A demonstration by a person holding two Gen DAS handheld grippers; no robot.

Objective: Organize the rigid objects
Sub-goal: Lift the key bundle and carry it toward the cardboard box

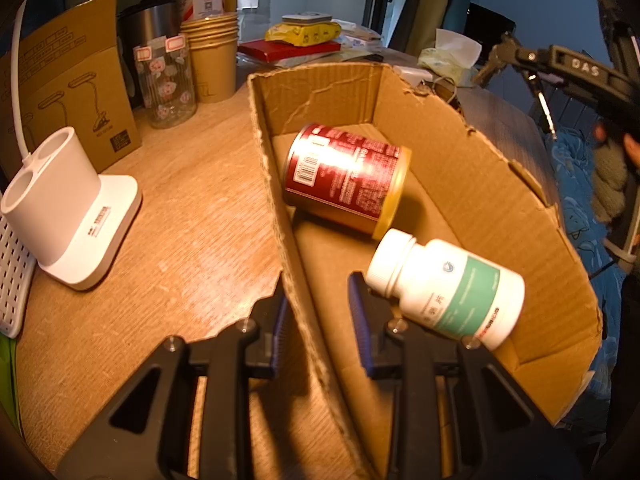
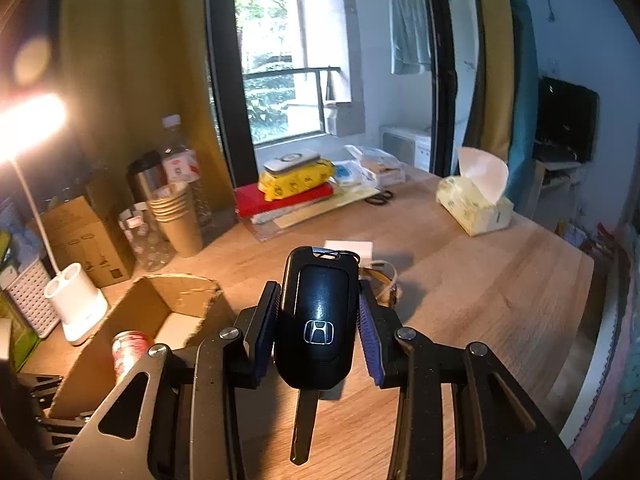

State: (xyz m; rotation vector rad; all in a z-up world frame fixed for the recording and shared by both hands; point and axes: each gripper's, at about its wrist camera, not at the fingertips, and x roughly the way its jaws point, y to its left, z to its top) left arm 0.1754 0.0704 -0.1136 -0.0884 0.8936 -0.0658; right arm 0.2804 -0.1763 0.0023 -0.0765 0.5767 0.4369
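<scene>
A wooden table (image 2: 480,280) holds a torn cardboard box (image 1: 460,184); inside lie a red tin can (image 1: 344,176) on its side and a white pill bottle (image 1: 444,288), also on its side, nearest the camera. The left gripper (image 1: 320,320) pinches the box's near wall between narrow jaws. The right gripper (image 2: 320,328), raised above the table beside the box, clamps a black car key fob (image 2: 316,320), its metal blade pointing back toward the camera.
</scene>
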